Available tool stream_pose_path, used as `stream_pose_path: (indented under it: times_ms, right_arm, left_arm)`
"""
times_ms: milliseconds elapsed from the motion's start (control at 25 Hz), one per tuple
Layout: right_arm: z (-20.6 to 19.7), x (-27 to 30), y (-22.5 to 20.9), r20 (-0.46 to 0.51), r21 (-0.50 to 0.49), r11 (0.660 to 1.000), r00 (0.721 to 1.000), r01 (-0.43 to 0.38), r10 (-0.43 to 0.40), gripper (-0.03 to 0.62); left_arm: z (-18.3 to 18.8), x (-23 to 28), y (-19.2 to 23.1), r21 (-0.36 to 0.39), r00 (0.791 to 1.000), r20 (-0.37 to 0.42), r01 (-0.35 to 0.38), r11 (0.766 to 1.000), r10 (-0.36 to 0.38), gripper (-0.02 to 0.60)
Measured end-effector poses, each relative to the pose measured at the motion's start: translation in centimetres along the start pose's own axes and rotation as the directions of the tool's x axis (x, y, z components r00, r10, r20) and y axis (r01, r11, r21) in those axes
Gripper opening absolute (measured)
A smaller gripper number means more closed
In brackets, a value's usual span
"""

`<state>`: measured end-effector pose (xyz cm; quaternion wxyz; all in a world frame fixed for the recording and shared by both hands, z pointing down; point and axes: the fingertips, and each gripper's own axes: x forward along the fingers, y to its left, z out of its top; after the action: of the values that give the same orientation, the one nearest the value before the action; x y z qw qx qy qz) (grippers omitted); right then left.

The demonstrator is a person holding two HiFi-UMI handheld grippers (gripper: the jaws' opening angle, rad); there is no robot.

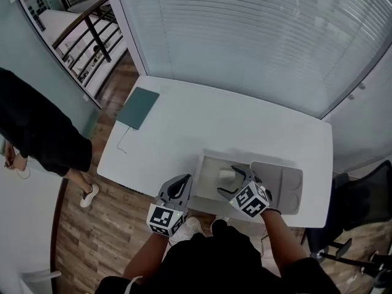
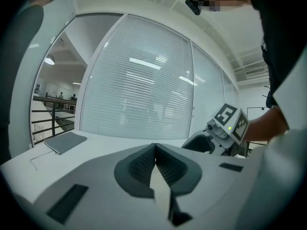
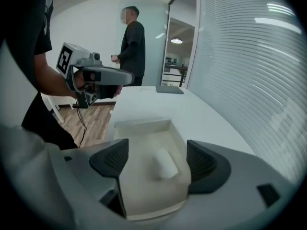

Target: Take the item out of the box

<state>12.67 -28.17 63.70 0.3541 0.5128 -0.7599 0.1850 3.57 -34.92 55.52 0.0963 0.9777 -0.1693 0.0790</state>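
An open white box [image 1: 208, 185] [image 3: 144, 128] stands near the table's front edge, and a small white roll [image 1: 228, 175] [image 3: 164, 165] lies inside it. My right gripper [image 1: 236, 182] [image 3: 158, 162] hangs over the box. It is open, its jaws stand on either side of the roll, and the pads do not touch it. My left gripper [image 1: 177, 187] [image 2: 156, 164] is held just left of the box, off the table's front edge. It is shut with nothing between its pads. In the left gripper view the right gripper's marker cube [image 2: 231, 122] shows at the right.
The box's lid [image 1: 278, 185] lies flat to the right of the box. A grey-green notebook [image 1: 138, 107] [image 3: 169, 89] with a cable rests at the table's far left corner. A person in black [image 1: 37, 130] [image 3: 130, 47] stands left of the table. A black chair [image 1: 361, 207] is at the right.
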Motion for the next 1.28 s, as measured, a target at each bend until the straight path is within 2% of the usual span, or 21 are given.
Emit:
stream_pose_path:
  times_ms: [120, 320, 520, 640, 960, 1080, 1280]
  right_arm:
    - [-1.2, 1.4, 0.7, -0.101, -0.076, 0.993, 0.992, -0.087, 0.079, 0.414]
    - [-3.5, 3.4, 1.6, -0.270, -0.155, 0.967, 0.950, -0.201, 0.154, 0.460]
    - [-4.6, 4.7, 1.5, -0.367, -0.162, 0.958, 0.916, -0.236, 0.164, 0.466]
    - [-5.1, 5.1, 1.7, -0.410, -0.173, 0.951, 0.897, -0.254, 0.165, 0.466]
    - [-5.2, 6.1, 1.5, -0.438, -0.224, 0.944, 0.891, -0.242, 0.124, 0.466]
    - [-5.2, 6.2, 1.3, -0.441, -0.245, 0.941, 0.891, -0.234, 0.106, 0.430]
    - [-5.3, 6.0, 0.8, -0.455, -0.284, 0.933, 0.888, -0.222, 0.073, 0.297]
  left_arm:
    - [-0.6, 0.0, -0.1, -0.009, 1.000, -0.014, -0.001, 1.000, 0.001, 0.012]
    - [-0.3, 0.2, 0.2, -0.003, 1.000, -0.010, 0.001, 1.000, -0.001, 0.012]
    - [-0.9, -0.4, 0.5, -0.018, 0.999, -0.043, -0.007, 1.000, 0.006, 0.012]
    - [-0.7, -0.6, 0.4, -0.012, 1.000, -0.017, -0.008, 1.000, 0.008, 0.012]
    - [-1.1, -1.4, 0.8, -0.014, 1.000, -0.017, -0.020, 1.000, 0.020, 0.012]
    - [-1.3, -1.4, 0.9, -0.016, 1.000, -0.016, -0.022, 1.000, 0.021, 0.012]
    - [-1.2, -1.6, 1.0, -0.019, 1.000, -0.014, -0.026, 0.999, 0.025, 0.013]
